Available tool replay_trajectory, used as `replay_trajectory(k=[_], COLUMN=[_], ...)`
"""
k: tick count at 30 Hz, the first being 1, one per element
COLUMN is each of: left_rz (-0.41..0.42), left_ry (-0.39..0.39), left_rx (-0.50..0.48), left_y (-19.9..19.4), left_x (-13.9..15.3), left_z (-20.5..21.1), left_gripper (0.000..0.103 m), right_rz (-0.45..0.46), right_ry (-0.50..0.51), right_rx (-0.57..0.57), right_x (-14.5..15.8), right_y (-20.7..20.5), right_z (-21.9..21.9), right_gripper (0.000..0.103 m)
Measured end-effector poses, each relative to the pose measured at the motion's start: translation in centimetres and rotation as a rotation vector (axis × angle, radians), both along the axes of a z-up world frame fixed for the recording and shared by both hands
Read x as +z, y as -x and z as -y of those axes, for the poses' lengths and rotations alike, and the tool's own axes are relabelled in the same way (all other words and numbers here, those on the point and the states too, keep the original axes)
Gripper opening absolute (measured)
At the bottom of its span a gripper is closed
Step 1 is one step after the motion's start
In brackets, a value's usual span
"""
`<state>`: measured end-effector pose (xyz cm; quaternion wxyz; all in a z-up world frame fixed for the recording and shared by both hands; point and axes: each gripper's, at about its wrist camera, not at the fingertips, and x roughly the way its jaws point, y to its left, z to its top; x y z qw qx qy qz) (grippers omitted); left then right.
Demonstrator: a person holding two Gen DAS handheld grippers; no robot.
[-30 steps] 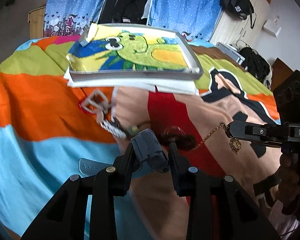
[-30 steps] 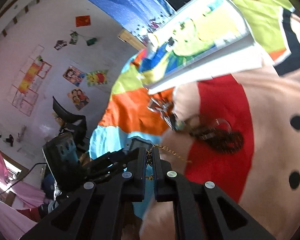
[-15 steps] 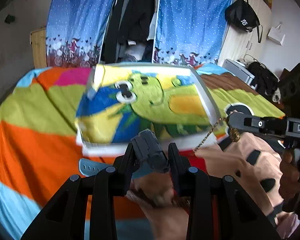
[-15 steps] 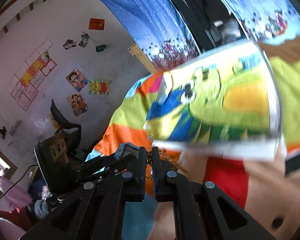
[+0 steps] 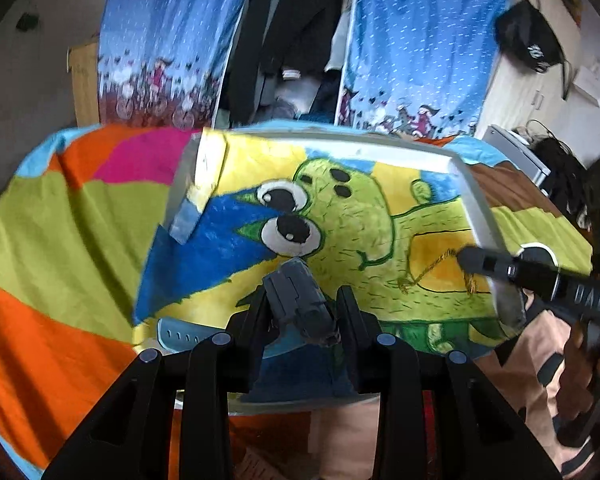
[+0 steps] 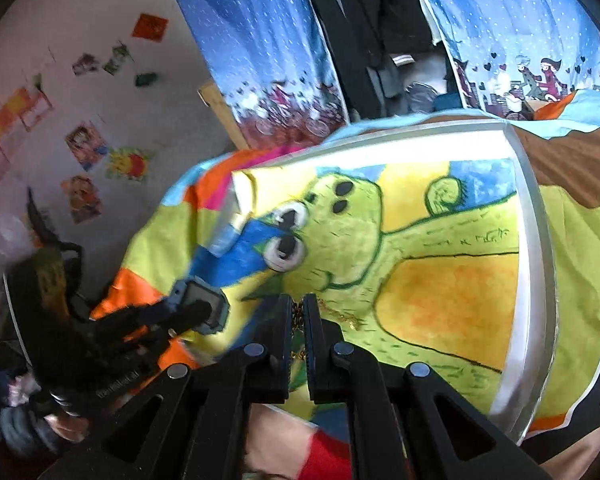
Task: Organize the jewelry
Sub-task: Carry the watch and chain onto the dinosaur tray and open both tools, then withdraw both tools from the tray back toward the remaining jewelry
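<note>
My left gripper (image 5: 302,300) is shut on a grey-blue digital watch (image 5: 300,300), whose strap (image 5: 182,335) sticks out to the left. It hovers over the near edge of a white-rimmed tray (image 5: 476,204) lined with a green cartoon drawing. My right gripper (image 6: 299,308) is shut on a thin gold chain (image 6: 342,314), which drapes onto the tray's drawing. The right gripper also shows in the left wrist view (image 5: 470,260), with the chain (image 5: 424,274) hanging from its tip. The watch shows in the right wrist view (image 6: 200,306) too.
The tray (image 6: 534,264) lies on a bed with a brightly coloured cover (image 5: 60,240). Blue curtains (image 5: 172,40) and hanging dark clothes (image 5: 288,32) stand behind the bed. A wall with posters (image 6: 84,144) is at the left.
Both grippers have moved forward from the red and tan part of the cover to above the tray, carrying the watch and the chain. The other jewelry pieces have dropped out of view.
</note>
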<state>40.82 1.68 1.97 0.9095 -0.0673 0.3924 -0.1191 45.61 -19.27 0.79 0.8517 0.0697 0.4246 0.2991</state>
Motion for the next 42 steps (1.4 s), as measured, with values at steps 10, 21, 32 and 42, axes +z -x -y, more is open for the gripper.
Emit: replay_trajectory(k=[10, 21, 32, 42], left_rz=[-0.052, 0.078, 0.2, 0.268], left_ry=[0.009, -0.018, -0.064, -0.087], left_rx=[0.002, 0.052, 0.09, 0.096], left_y=[-0.8, 3.7, 11.7, 21.0], left_x=[-1.4, 2.3, 4.3, 2.8], left_z=[0.8, 1.1, 1.6, 1.1], left_gripper=[0.043, 0.073, 0.102, 0.102], right_rz=[0.044, 0.168, 0.315, 0.417], right_ry=[0.204, 0.169, 0.111, 0.117], right_rx=[-0.03, -0.108, -0.171, -0.19], right_x=[-2.7, 1.7, 3.7, 2.2], right_y=[0.9, 5.3, 14.3, 22.6], right_z=[-0.3, 3.2, 5.3, 6.6], right_gripper=[0.032, 0.07, 0.103, 0.103])
